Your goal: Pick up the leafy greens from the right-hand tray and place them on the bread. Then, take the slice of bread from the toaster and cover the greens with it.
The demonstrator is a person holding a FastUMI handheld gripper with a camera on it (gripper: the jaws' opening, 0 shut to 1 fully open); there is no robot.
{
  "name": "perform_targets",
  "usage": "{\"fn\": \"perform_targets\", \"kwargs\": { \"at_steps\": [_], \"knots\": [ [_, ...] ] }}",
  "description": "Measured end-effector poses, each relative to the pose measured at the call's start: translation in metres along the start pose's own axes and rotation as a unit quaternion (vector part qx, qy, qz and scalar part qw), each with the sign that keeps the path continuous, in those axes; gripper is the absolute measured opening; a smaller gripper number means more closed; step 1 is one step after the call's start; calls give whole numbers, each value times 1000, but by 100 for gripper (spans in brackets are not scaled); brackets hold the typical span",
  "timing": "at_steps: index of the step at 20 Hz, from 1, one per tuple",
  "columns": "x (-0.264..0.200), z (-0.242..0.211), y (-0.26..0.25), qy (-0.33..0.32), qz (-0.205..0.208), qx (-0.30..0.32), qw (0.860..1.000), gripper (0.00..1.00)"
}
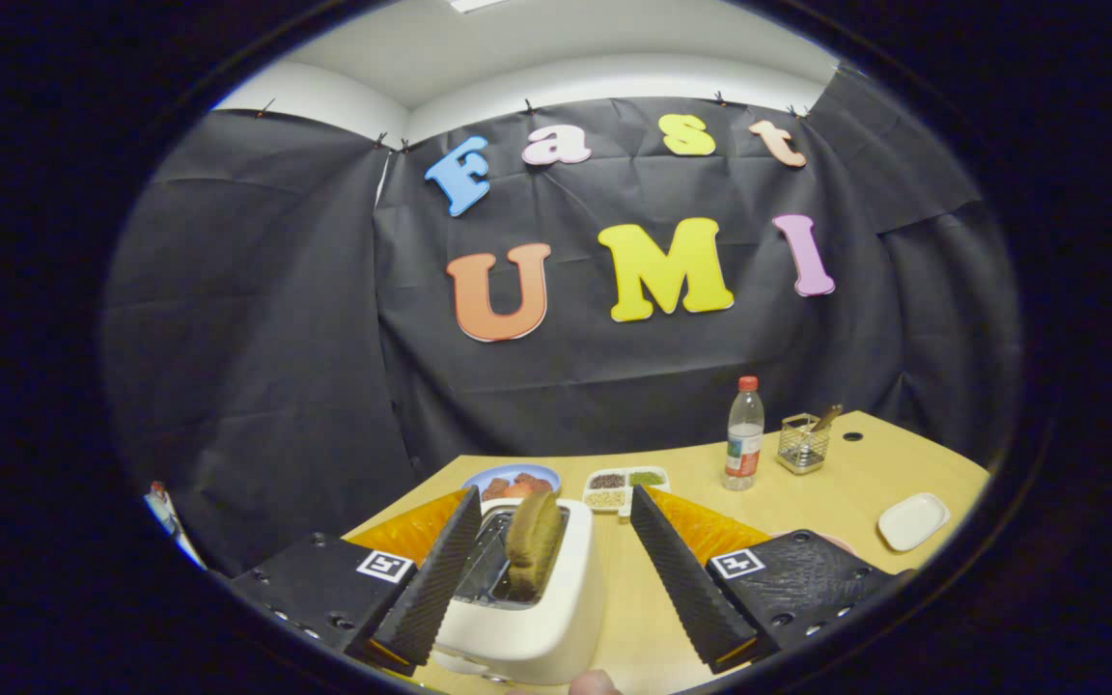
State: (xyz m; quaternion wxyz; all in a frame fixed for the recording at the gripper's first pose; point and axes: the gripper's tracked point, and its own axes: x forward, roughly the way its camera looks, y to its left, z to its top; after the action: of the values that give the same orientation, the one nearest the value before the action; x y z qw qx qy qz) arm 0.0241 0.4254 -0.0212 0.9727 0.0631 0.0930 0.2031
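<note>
We see a booth hung with black cloth [305, 319], creased and clipped along its top edge. Above the cloth runs a white wall [614, 82] under a pale ceiling [556, 39], with a bright light fixture [474, 5] at the very top. Below stands a light wooden desk [865, 473] with a rounded far corner.

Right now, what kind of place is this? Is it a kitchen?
Probably a pretend kitchen set up in a booth: a toaster holding a slice of bread sits between the open gripper fingers on a wooden table, walled by black cloth.

Glossy toaster [556, 618]; ribbed matt jaws
</note>
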Motion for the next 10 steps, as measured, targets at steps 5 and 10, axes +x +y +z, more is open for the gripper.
{"fn": "perform_targets", "kwargs": {
  "at_steps": [5, 10],
  "knots": [
    [30, -26, 6, 45, -44, -4, 998, 95],
    [50, -45, 8, 95, -53, 8, 994, 67]
  ]
}}
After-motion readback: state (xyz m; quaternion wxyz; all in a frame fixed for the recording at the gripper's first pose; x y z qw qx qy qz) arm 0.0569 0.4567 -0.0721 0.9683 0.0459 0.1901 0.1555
